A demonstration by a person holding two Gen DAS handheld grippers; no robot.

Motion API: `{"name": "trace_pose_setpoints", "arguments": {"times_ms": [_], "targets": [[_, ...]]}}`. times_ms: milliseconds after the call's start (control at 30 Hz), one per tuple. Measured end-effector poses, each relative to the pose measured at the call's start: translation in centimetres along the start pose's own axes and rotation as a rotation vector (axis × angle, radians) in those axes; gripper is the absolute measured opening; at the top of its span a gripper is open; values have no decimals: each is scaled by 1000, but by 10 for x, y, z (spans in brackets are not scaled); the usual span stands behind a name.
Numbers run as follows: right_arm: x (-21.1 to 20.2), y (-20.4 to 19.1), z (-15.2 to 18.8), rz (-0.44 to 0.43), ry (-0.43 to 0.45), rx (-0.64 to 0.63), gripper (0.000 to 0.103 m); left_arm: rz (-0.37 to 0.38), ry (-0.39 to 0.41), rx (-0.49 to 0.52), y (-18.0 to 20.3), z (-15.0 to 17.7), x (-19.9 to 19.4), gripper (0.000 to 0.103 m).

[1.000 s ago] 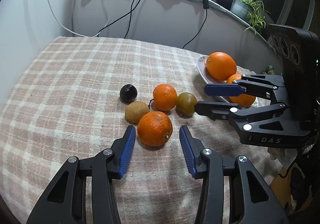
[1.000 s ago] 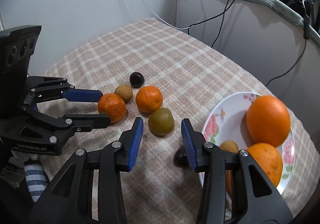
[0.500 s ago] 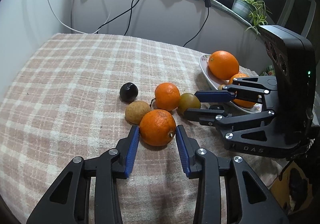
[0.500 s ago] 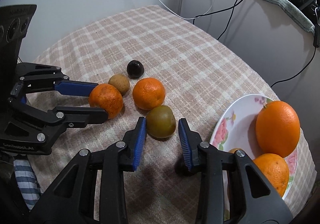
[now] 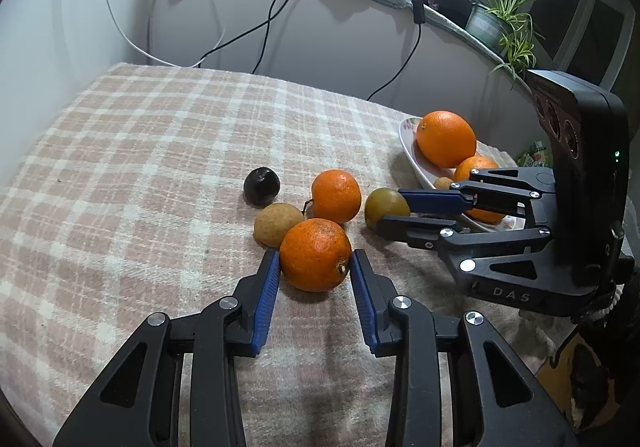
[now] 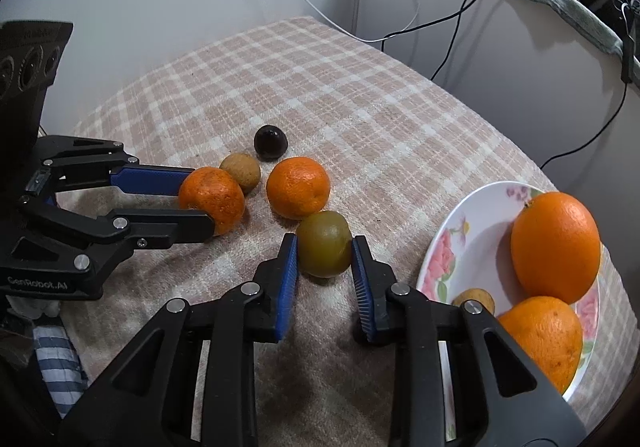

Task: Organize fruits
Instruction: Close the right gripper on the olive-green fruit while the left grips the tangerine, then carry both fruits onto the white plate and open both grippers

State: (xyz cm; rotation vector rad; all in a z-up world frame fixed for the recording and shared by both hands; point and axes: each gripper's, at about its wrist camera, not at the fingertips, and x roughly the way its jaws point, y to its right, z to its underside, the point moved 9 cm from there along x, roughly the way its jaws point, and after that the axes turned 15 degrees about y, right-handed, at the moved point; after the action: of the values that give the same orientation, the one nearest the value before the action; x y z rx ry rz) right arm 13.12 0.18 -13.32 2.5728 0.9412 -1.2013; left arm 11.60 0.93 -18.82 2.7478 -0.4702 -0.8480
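Closing since 1 s ago: left gripper [image 5: 313, 267] pinched round orange mandarin [image 5: 315, 254] | right gripper [image 6: 324, 253] pinched olive-green round fruit [image 6: 325, 243] | both ready for floral white plate [image 6: 472, 235].

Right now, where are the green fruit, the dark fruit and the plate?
green fruit [image 6: 324, 243], right wrist view, middle of its skin between the gripper fingers.
dark fruit [image 6: 271, 142], right wrist view, its top.
plate [image 6: 472, 231], right wrist view, bare white inside near the left rim.
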Motion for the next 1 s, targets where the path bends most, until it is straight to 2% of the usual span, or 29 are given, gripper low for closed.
{"name": "trace_pose_setpoints", "arguments": {"times_ms": [333, 1000], "targets": [[-35, 12, -9, -6, 81, 68, 28, 22, 24, 11, 14, -10, -7, 33], [-100, 73, 6, 95, 183, 203, 28, 116, 49, 55, 76, -34, 21, 33]]}}
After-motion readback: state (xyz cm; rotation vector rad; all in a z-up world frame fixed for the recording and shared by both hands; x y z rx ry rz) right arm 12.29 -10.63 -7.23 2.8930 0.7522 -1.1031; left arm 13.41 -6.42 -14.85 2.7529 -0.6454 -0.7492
